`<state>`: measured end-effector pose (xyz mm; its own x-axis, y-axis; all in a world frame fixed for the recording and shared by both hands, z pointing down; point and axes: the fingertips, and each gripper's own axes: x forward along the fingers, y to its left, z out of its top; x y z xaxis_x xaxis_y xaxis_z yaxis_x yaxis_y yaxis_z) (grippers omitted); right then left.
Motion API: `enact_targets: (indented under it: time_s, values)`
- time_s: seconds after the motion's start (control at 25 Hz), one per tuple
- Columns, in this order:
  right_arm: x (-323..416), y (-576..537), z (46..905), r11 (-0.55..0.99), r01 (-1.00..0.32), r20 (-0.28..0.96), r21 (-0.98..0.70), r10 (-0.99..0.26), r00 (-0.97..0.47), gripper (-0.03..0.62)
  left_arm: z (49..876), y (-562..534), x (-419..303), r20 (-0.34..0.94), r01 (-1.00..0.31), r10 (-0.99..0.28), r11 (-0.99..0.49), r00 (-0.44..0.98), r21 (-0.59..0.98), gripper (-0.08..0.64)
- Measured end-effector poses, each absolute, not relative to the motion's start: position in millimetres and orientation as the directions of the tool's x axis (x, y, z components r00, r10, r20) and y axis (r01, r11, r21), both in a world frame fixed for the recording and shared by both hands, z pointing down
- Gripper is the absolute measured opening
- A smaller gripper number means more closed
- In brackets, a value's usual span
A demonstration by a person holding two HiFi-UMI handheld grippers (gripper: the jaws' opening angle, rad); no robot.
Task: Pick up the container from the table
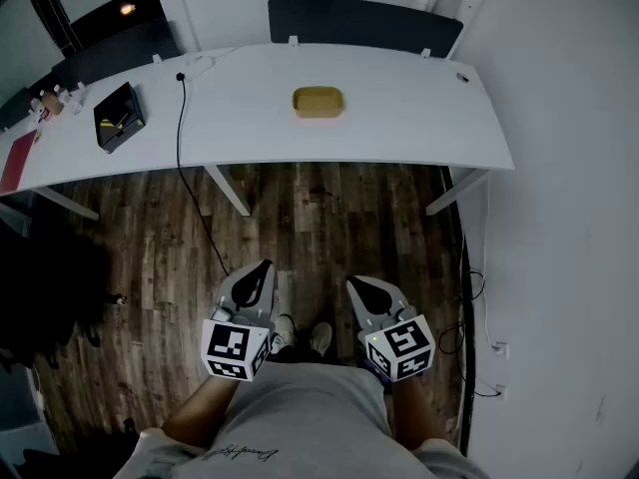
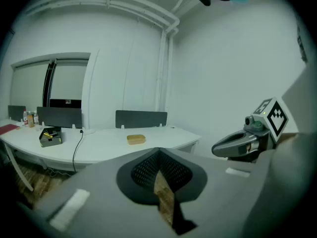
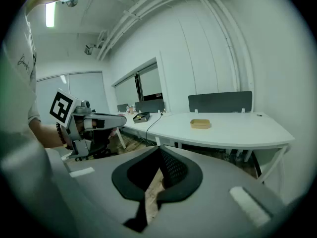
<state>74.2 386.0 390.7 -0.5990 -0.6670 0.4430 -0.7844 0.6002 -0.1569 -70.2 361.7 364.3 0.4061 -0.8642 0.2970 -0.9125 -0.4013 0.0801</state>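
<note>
A shallow tan container (image 1: 318,102) sits alone on the white table (image 1: 419,118), towards its far middle. It also shows small in the left gripper view, container (image 2: 135,139), and in the right gripper view, container (image 3: 200,124). Both grippers hang close to the person's body over the wooden floor, well short of the table. My left gripper (image 1: 264,265) has its jaws together at the tip with nothing in them, left gripper (image 2: 158,152). My right gripper (image 1: 352,283) is likewise shut and holds nothing, right gripper (image 3: 159,150).
A black box (image 1: 119,116) lies on the table's left part, with a black cable (image 1: 181,128) trailing off the edge to the floor. Small bottles (image 1: 50,103) and a red item (image 1: 18,158) sit far left. Dark partition panels (image 1: 364,23) stand behind. Table legs (image 1: 228,188) are angled underneath.
</note>
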Motion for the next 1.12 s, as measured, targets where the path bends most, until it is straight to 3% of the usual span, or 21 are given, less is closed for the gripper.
enact_targets:
  time_s: [1.12]
  values:
    - [-4.6,364.1,372.6,0.589,-0.8,0.411,-0.113,-0.706,-0.577,0.015,347.3,348.3,-140.2,0.25,-0.891,-0.857,-0.447,0.451,0.075,-0.002]
